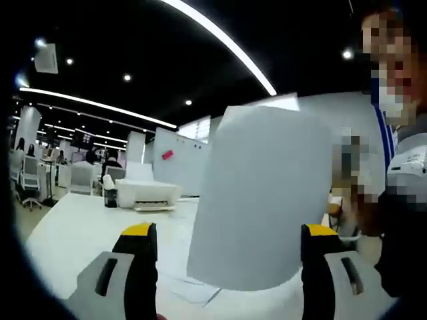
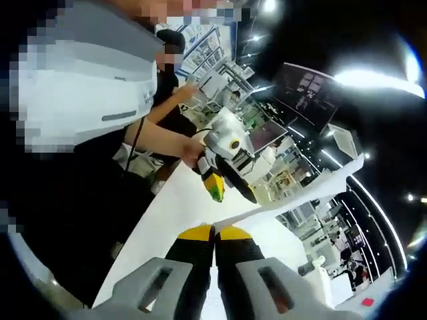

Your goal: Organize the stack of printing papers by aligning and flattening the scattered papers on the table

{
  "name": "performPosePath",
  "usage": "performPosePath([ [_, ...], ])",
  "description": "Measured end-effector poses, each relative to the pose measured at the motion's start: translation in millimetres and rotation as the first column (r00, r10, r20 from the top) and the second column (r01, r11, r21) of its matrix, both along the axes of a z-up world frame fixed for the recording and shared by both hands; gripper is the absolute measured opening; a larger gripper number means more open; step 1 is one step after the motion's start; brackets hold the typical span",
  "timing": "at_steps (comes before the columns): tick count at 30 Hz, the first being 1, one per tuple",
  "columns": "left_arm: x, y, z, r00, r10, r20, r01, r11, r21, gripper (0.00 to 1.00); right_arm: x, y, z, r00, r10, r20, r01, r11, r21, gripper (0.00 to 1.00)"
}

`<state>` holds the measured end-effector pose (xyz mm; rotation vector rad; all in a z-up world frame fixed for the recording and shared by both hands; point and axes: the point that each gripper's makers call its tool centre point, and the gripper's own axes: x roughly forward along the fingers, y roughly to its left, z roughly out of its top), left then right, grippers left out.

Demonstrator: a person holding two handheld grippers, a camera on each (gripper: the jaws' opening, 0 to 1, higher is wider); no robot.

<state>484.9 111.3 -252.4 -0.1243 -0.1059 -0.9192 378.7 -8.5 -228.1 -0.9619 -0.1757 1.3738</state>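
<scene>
Your right tool (image 2: 214,233) has its yellow-tipped jaws pressed together on the near edge of a sheet of paper (image 2: 300,197), and the sheet runs away from the tips as a thin, slightly bowed white strip seen edge-on, lifted above the surface (image 2: 173,207). Your left tool (image 1: 227,240) has its jaws standing wide apart, one at each side of the same lifted sheet of paper (image 1: 260,200); in the left gripper view the sheet hangs broadside between and beyond the two jaws, tilted, its lower corner rounded, and you cannot tell from here whether either jaw touches it. In the right gripper view your left tool (image 2: 223,175) shows beyond the sheet's edge, held in your hand (image 2: 193,150), its yellow tip pointing down toward the surface.

Below the lifted sheet, more papers (image 1: 190,288) lie flat and loosely scattered on the white surface (image 1: 80,227), near its front edge between your left tool's jaws. Toward the far edge of the surface sits a white printer (image 1: 148,192) with a small dark bottle (image 1: 110,197) just beside it. Beyond the surface stand white partition panels (image 1: 180,160), and people sit at desks in the distance.
</scene>
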Motion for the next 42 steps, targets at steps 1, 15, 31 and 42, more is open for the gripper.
performPosePath([
  [1, -0.5, -1, -0.1, 1.000, -0.004, 0.002, 0.004, 1.000, 0.001, 0.91, 0, 0, -0.8, 1.000, 0.000, 0.000, 0.000, 1.000, -0.004, 0.00],
  [15, 1.1, -1, -1.3, 1.000, -0.015, 0.014, 0.015, 1.000, 0.026, 0.90, 7, -4, -4.1, 1.000, -0.008, 0.016, 0.009, 0.999, -0.040, 0.00],
  [31, -12.5, -8, 5.5, 0.995, -0.046, 0.090, 0.040, 0.997, 0.070, 0.86, 14, 3, -14.1, 0.998, -0.002, -0.056, 0.001, 1.000, -0.029, 0.00],
  [42, -32.3, -20, 14.9, 0.980, -0.108, 0.169, 0.092, 0.991, 0.095, 0.69, 24, 8, -21.6, 0.994, -0.013, -0.111, 0.012, 1.000, -0.013, 0.00],
])
